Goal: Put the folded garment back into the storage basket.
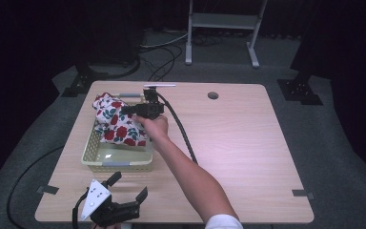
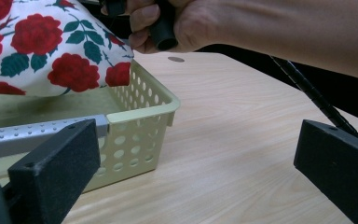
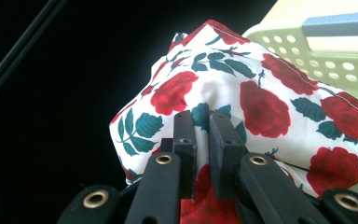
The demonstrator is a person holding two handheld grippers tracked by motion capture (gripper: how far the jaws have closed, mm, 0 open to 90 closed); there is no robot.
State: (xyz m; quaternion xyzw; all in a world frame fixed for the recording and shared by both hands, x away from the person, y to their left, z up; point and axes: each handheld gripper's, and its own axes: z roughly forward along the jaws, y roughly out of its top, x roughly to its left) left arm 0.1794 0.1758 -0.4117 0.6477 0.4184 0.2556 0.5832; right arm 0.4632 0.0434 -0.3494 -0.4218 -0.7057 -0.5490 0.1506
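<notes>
My right claw (image 1: 126,110) is clenched on a fold of the rose-print cloth (image 1: 116,120), left of centre in the high view; in the right gripper view its jaws pinch the fabric at lower centre. The cloth bulges over the far end of the pale basket (image 1: 116,163), hiding that rim. My left claw (image 1: 129,186) rests released at the lower left on the worktop (image 1: 238,138), its lower part cut off by the frame edge.
</notes>
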